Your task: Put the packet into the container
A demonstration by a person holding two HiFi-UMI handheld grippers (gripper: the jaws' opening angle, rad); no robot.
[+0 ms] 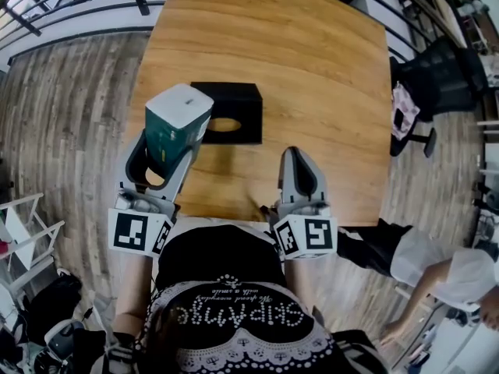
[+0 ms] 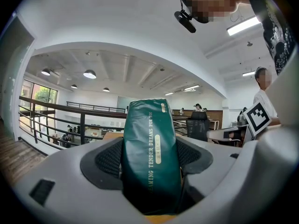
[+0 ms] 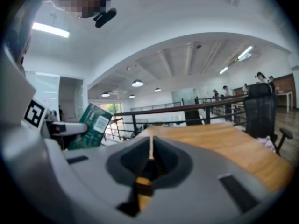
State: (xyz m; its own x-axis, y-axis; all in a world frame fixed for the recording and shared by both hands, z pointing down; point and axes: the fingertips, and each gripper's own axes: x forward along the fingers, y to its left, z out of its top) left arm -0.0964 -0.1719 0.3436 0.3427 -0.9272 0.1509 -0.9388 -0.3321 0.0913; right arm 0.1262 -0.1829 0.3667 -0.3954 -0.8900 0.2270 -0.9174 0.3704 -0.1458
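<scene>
A dark green packet [image 1: 173,127] with a white end stands up between the jaws of my left gripper [image 1: 160,158], which is shut on it. In the left gripper view the packet [image 2: 152,153] fills the gap between the pads, gold lettering facing the camera. A black box-shaped container [image 1: 226,112] with an oval opening on top lies on the wooden table [image 1: 312,68], just beyond and right of the packet. My right gripper [image 1: 300,174] hovers near the table's front edge, shut and empty. From the right gripper view the packet [image 3: 91,125] shows at the left.
A black office chair [image 1: 437,80] stands off the table's right side. A seated person's legs [image 1: 421,259] show at lower right. White racks [image 1: 23,232] stand at the left, and a railing [image 1: 70,6] runs past the table's far left corner.
</scene>
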